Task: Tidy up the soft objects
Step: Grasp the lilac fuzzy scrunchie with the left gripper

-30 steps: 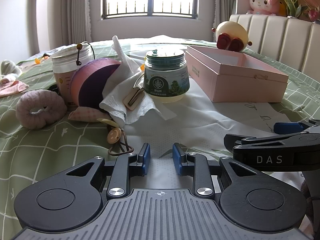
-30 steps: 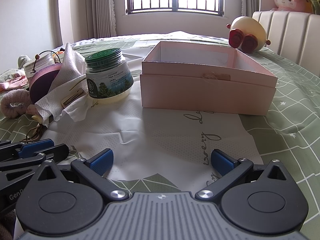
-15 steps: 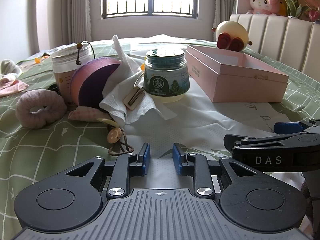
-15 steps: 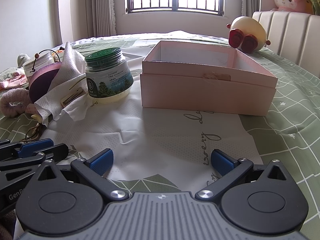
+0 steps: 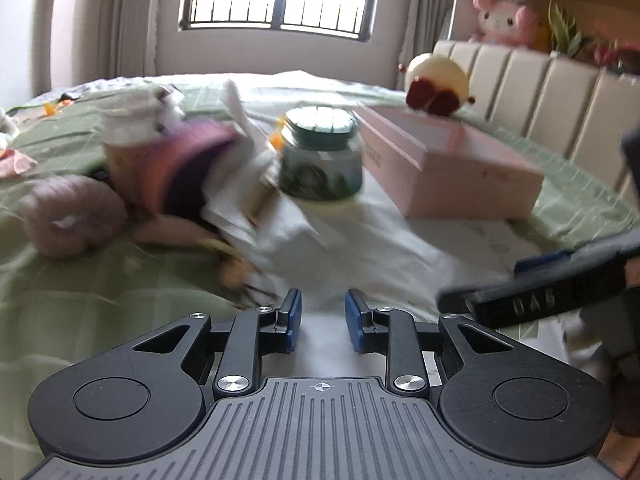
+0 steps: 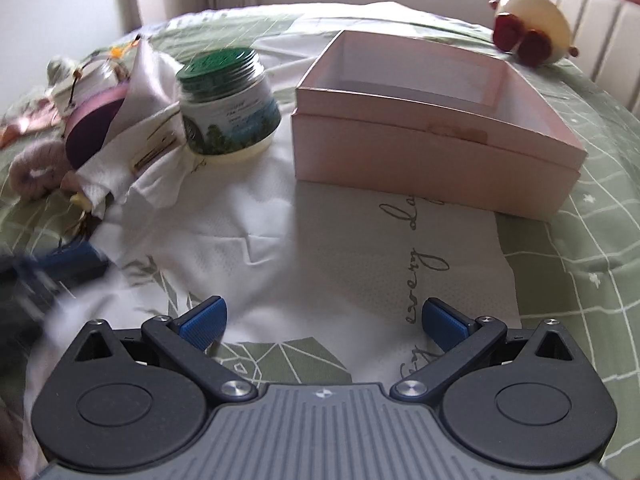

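Left wrist view is blurring heavily: left gripper is hovering low over the white printed cloth on the bed, fingers sitting close together with a narrow gap, pinching nothing. Right gripper is showing its fingers spread wide, nothing between them, also above the white cloth.

Soft items are clustering on the left side of the bed: a mauve fuzzy scrunchie is lying on the green checked bedspread, just beside a pink-and-purple round pouch that is leaning against a clear plastic jar. A crumpled white tissue is draping between the pouch and the green-lidded jar. In the right wrist view the same scrunchie is sitting at far left, well apart from both grippers.

The open pink box is standing to the right of the green-lidded jar, partly on the cloth, looking empty inside. A cream egg-shaped plush is resting behind it near the headboard. A pink bunny plush is sitting on top of the headboard.
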The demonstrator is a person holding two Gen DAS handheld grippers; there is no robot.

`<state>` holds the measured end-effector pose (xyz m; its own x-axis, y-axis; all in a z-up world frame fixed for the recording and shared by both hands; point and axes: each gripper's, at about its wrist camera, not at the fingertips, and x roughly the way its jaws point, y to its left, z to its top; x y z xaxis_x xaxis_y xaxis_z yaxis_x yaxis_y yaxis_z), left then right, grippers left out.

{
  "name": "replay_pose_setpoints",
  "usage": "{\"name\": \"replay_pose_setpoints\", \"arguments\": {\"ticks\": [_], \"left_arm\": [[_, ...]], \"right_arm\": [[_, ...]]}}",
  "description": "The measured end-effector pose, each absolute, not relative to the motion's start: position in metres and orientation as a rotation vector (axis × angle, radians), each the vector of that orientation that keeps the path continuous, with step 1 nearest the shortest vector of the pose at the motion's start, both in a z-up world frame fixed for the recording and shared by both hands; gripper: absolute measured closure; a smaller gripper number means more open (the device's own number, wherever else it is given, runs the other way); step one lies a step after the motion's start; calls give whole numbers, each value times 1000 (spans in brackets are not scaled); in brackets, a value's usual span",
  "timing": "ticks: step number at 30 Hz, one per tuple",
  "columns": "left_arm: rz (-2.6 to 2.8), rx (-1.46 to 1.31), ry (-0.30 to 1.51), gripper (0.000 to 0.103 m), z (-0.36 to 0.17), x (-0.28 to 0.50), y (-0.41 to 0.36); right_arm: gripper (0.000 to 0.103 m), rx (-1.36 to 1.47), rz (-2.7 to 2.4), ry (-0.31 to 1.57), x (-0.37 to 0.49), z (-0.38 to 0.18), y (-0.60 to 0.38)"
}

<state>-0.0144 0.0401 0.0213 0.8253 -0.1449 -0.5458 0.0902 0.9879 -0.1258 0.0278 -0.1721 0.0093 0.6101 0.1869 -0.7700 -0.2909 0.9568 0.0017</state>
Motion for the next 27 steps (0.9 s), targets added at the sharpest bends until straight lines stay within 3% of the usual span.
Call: {"name": "replay_pose_setpoints", "arguments": {"ticks": [5,10,14,17,20,27], "left_arm": [[-25,-14,448,76,64,-18,122],[-61,87,568,75,68,19,183],[6,132,666,69,47,42,198],[28,96,681,51,41,44,210],[14,11,695,47,38,50,224],[-38,-118,707,45,28,49,231]], "right_arm": [[0,-148,296,893,23,14,-163],[0,-101,338,888,14,20,-154],[0,-106,409,866,-2,29,-142],[0,-148,434,830,-11,38,-129],[1,-141,473,788,-10,49,-112],[20,-81,604,778,20,68,-46]]}}
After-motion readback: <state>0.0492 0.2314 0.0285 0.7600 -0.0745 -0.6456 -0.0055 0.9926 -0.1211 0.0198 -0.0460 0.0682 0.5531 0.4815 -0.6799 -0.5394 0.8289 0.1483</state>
